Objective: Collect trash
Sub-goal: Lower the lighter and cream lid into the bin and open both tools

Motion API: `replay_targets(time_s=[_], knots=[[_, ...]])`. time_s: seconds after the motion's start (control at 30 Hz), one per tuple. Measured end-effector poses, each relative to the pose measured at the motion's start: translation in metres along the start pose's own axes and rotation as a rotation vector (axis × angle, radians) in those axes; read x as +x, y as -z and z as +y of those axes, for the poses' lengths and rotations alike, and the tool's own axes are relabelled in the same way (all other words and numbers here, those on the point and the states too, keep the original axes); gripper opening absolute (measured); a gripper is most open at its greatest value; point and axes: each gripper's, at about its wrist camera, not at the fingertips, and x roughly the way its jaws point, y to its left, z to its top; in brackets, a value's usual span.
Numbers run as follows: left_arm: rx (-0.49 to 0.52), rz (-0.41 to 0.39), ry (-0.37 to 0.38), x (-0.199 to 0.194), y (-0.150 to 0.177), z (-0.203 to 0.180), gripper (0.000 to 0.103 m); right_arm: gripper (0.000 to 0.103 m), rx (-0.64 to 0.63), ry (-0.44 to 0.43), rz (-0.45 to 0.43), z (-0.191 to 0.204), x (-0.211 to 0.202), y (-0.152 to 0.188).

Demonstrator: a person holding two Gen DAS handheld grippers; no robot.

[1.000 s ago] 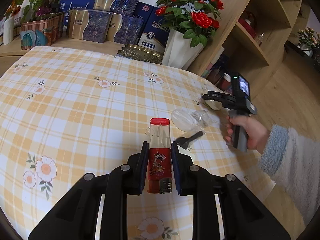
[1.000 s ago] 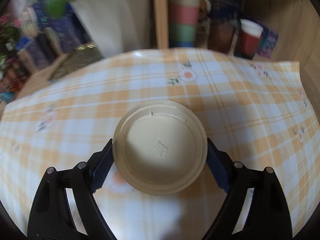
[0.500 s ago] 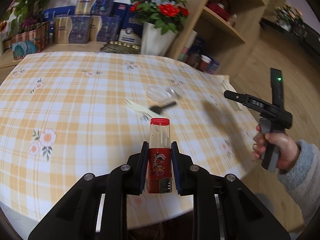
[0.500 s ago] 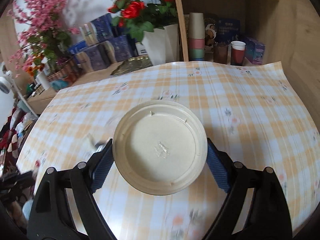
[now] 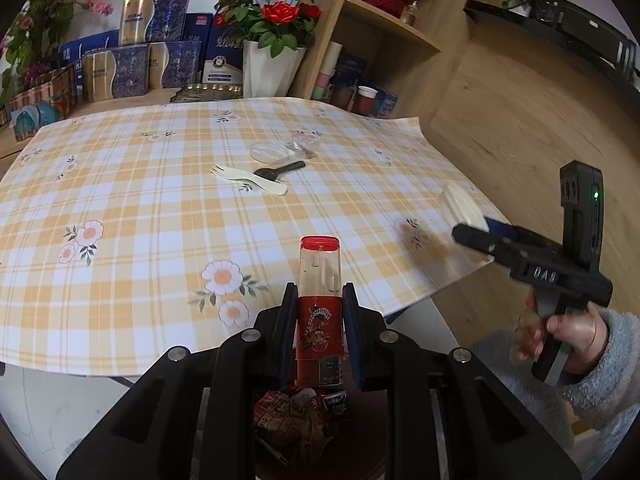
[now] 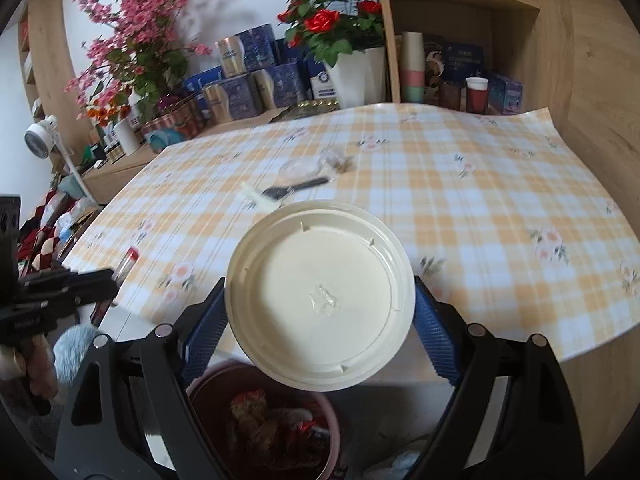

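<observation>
Checked tablecloth [image 5: 160, 200] fills the background; below its edge sits a bin [image 6: 208, 384]. Left gripper [image 5: 319, 332] grasps a bottle [image 5: 320, 308], right gripper [image 6: 320, 320] clamps a lid [image 6: 320, 304], both above it. Likely next: release both into the bin; a fork [image 5: 248, 178] and spoon [image 5: 280, 170] remain

The round cream plastic lid [image 6: 320, 304] covers the near table edge in the middle of the right wrist picture, and its sides hide the blue finger pads [image 6: 436, 340]. Below it, the dark red round trash bin [image 6: 200, 388] is partly hidden, and the crumpled wrappers [image 6: 272, 420] inside are too blurry to read. In the left wrist picture, the black finger frames [image 5: 240, 400] hide most of that bin (only some wrappers show).
</observation>
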Motion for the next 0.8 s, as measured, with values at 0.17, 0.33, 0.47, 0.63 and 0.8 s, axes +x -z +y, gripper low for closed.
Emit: replay_targets(time_s=[0.17, 0.33, 0.47, 0.63, 0.8], knots=[[0.019, -0.005, -0.005, -0.01, 0.018, -0.001, 0.022, 0.085, -0.033, -0.011, 0.014, 0.02, -0.005, 0.03], [0.01, -0.003, -0.01, -0.018, 0.036, 0.004, 0.022, 0.085, -0.052, -0.026, 0.038, 0.037, -0.004, 0.053], [-0.012, -0.003, -0.01, -0.022, 0.049, 0.007, 0.022, 0.085, -0.078, -0.028, 0.06, 0.046, -0.003, 0.069], [-0.027, -0.007, -0.008, -0.023, 0.064, 0.007, 0.022, 0.085, -0.077, -0.027, 0.079, 0.047, -0.002, 0.083], [-0.046, -0.011, -0.019, -0.022, 0.073, 0.008, 0.022, 0.085, -0.104, -0.022, 0.092, 0.052, -0.001, 0.093]])
